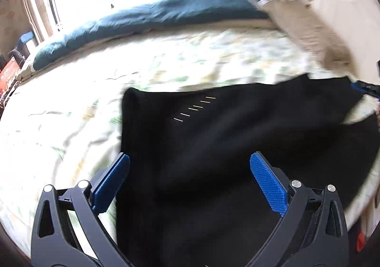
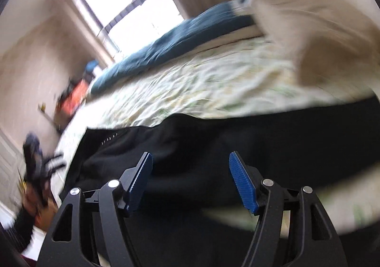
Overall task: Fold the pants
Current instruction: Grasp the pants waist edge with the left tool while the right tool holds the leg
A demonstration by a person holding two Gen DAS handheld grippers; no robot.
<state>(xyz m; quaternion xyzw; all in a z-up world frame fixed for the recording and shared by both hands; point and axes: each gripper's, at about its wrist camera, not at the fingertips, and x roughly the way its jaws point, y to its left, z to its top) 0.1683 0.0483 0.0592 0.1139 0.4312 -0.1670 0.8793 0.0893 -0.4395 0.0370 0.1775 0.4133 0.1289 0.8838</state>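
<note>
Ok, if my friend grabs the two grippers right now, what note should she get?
Left gripper: open, nothing in it, above the black pants.
Right gripper: open, nothing in it, also over the pants.
Pants: lying spread on the floral bedsheet, with a row of small light marks facing up. A teal blanket lies along the far side of the bed.
Done: the pants seem laid out, perhaps folded once; the blur makes that hard to tell.
Left: probably take an edge with both grippers, fold the pants smaller and smooth them.
</note>
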